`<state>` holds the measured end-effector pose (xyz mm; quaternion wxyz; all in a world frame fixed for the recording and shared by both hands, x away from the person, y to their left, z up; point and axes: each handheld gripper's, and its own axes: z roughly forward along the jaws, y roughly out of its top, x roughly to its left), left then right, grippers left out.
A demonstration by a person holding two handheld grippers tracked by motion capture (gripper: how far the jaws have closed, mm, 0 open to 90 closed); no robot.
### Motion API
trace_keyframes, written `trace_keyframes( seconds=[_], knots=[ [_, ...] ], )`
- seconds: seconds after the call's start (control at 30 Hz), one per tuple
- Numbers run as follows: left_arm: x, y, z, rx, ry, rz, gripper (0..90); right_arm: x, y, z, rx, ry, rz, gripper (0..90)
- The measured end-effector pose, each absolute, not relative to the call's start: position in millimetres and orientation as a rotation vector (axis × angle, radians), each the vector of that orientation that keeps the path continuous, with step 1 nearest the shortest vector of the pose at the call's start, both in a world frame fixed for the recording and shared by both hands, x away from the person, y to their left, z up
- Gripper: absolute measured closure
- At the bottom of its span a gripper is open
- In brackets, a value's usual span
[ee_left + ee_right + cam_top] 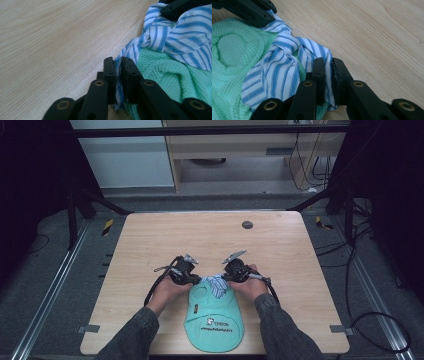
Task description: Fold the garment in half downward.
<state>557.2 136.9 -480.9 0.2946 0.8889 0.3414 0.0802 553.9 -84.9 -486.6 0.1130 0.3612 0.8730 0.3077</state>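
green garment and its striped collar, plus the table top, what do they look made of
Green garment: looks like a knit fabric, matte, with a waffle-like dimpled weave.
Striped collar: thin, smooth woven cloth, probably cotton, blue and white; it creases sharply where both grippers pinch it.
Table: pale wood grain, low sheen; solid wood or laminate cannot be told.

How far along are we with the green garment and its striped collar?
Done: the green garment lies flat on the table. In hand: the left gripper and right gripper each pinch the striped collar. Left: the collar looks bunched, not smoothed.
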Motion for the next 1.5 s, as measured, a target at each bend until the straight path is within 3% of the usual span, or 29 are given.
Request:
trace_keyframes(
  seconds=[0.93,1.5],
  knots=[
    [561,134,-426,2.31,0.747,0.281,86.3,540,-106,-432,1.013,2.492,1.001,83.6],
    [559,144,-402,2.266,0.758,0.337,86.5,544,-101,-413,0.919,2.462,1.031,84.1]
  ],
)
